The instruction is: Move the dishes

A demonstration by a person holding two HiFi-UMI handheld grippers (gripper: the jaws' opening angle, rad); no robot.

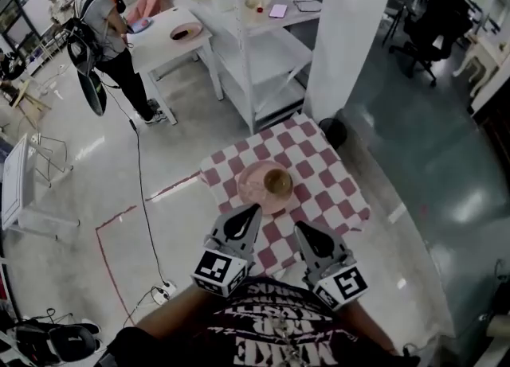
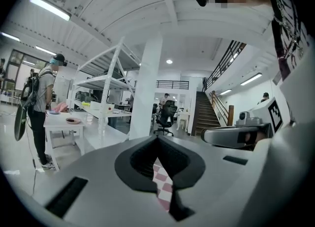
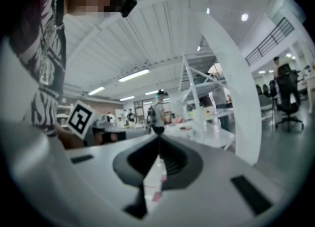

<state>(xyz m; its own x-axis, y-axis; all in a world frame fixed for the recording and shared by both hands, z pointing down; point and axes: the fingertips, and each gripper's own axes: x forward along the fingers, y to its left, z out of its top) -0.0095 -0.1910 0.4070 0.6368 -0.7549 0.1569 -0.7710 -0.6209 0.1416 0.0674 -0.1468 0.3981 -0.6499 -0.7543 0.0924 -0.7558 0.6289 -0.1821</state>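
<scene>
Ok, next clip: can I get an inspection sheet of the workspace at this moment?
Surface: small table under a pink-and-white checked cloth.
Job's things: pink plate on the cloth, brown bowl sitting on it.
Clutter: nothing seen.
Grippers: left gripper and right gripper both shut, empty, apart from the dishes.
Cables: black cable trailing across the floor at left.
Surroundings: white pillar, white shelving, standing person with backpack.

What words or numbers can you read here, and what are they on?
Shirt: big white letters, upside down and partly cut off; too unclear to read.
Marker cube on the left gripper, and the one on the right gripper: patterns only, no words.
Nothing else is readable.
</scene>
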